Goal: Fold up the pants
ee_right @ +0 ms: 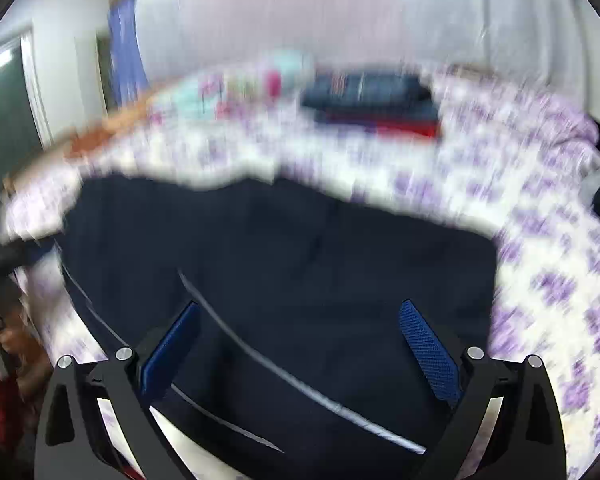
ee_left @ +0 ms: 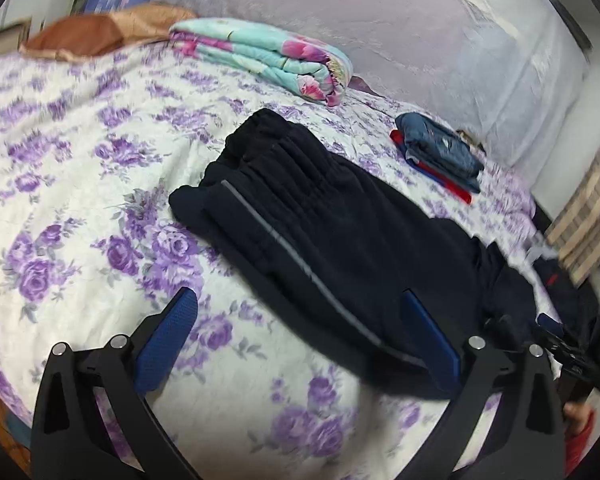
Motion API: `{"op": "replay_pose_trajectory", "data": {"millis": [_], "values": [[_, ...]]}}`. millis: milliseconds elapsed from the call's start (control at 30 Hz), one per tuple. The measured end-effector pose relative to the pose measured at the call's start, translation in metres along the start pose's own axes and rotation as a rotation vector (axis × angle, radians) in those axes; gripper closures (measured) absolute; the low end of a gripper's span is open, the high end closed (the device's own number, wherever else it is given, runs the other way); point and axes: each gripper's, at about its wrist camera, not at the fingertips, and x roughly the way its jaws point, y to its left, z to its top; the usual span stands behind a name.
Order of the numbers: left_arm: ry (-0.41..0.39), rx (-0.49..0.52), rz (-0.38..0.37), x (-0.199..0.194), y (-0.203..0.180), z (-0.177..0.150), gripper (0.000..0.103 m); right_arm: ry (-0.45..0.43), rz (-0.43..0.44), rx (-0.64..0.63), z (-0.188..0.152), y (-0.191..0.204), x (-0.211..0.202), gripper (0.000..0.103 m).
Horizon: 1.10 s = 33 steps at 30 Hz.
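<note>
The dark pants [ee_left: 320, 216] lay folded on the bed [ee_left: 80, 168]. The left tool [ee_left: 300, 320] stood wide over their near edge, gripping nothing. The right tool [ee_right: 300, 332] hung wide above the pants, empty. Folded clothes [ee_left: 440, 152] and a floral quilt [ee_left: 268, 56] lay beyond the pants; bare bedspread spread to their left.

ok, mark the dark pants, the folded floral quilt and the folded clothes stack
dark pants [ee_left: 320, 216]: left wrist view, middle of the fabric below the waistband.
folded floral quilt [ee_left: 260, 52]: left wrist view, its top face.
folded clothes stack [ee_left: 440, 144]: left wrist view, blue top garment.
</note>
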Motion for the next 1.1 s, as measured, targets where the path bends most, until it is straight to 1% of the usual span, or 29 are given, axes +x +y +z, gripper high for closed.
{"op": "replay_pose_trajectory", "data": {"millis": [33,100,133,167,200,233,267,333,367,400,433,467,533,600,633,667,700,733,800,833,867,933,967,1000,1033,1067,1100], "values": [[0.008,-0.020,-0.014,0.003,0.001,0.004,0.005,-0.037,-0.001,-0.003,0.002,-0.002,-0.010,0.003],[0.025,-0.061,-0.027,0.011,0.003,0.012,0.005,-0.027,-0.032,-0.014,0.004,-0.006,-0.012,0.003],[0.026,-0.075,-0.024,0.015,0.002,0.014,0.005,0.018,-0.070,-0.020,-0.002,-0.009,-0.005,0.003],[0.025,-0.085,-0.022,0.018,0.000,0.016,0.005,0.105,-0.115,-0.032,-0.010,-0.013,0.011,0.003],[0.028,-0.089,-0.025,0.024,-0.003,0.019,0.005,0.175,-0.142,-0.043,-0.018,-0.014,0.024,0.003],[0.034,-0.085,-0.020,0.031,-0.006,0.022,0.005,0.166,-0.137,-0.037,-0.027,-0.015,0.027,0.003],[0.037,-0.081,-0.007,0.035,-0.009,0.023,0.005,0.109,-0.130,-0.021,-0.030,-0.017,0.017,0.003],[0.035,-0.063,0.046,0.042,-0.016,0.023,0.005,0.091,-0.082,-0.044,-0.027,-0.014,0.002,0.003],[0.031,-0.044,0.072,0.044,-0.020,0.022,0.005,0.063,-0.075,-0.052,-0.027,-0.015,-0.006,0.003],[0.029,-0.029,0.085,0.046,-0.022,0.022,0.005,0.019,-0.087,-0.059,-0.025,-0.014,-0.014,0.003],[0.025,-0.022,0.088,0.046,-0.023,0.021,0.005,-0.022,-0.123,-0.064,-0.024,-0.017,-0.024,0.003],[0.016,-0.030,0.082,0.044,-0.021,0.021,0.005,-0.033,-0.147,-0.066,-0.024,-0.020,-0.028,0.003],[0.002,-0.060,0.058,0.042,-0.017,0.022,0.005,0.000,-0.162,-0.059,-0.027,-0.030,-0.023,0.003],[-0.006,-0.091,0.042,0.041,-0.013,0.023,0.005,0.130,-0.152,-0.030,-0.037,-0.044,0.002,0.003],[-0.004,-0.095,0.047,0.042,-0.013,0.025,0.005,0.137,-0.102,0.039,-0.042,-0.055,0.009,0.003],[-0.002,-0.092,0.053,0.042,-0.014,0.025,0.005,0.123,-0.062,0.094,-0.041,-0.063,0.006,0.003],[0.001,-0.087,0.067,0.044,-0.016,0.026,0.005,0.131,-0.036,0.118,-0.039,-0.069,0.005,0.004],[0.001,-0.087,0.074,0.044,-0.017,0.026,0.005,0.104,-0.021,0.143,-0.036,-0.075,-0.004,0.004],[-0.002,-0.082,0.092,0.044,-0.020,0.027,0.006,-0.013,-0.039,0.206,-0.036,-0.089,-0.028,0.003],[-0.004,-0.080,0.100,0.044,-0.021,0.028,0.011,-0.047,-0.051,0.235,-0.037,-0.097,-0.038,0.003],[-0.009,-0.077,0.113,0.044,-0.022,0.028,0.016,-0.042,-0.062,0.243,-0.037,-0.101,-0.039,0.003],[-0.021,-0.064,0.141,0.040,-0.025,0.029,0.031,0.080,-0.132,0.202,-0.044,-0.108,-0.021,0.003],[-0.032,-0.057,0.154,0.038,-0.027,0.029,0.036,0.141,-0.164,0.144,-0.051,-0.105,-0.008,0.003],[-0.047,-0.038,0.172,0.034,-0.031,0.029,0.045,0.116,-0.181,0.100,-0.056,-0.101,-0.009,0.003],[-0.062,-0.012,0.182,0.030,-0.036,0.030,0.053,0.066,-0.199,0.065,-0.057,-0.095,-0.017,0.003],[-0.074,0.010,0.194,0.025,-0.041,0.030,0.058,0.055,-0.199,0.034,-0.056,-0.091,-0.021,0.003],[-0.084,0.031,0.206,0.022,-0.047,0.031,0.064,0.027,-0.195,-0.005,-0.055,-0.090,-0.028,0.003]]}}
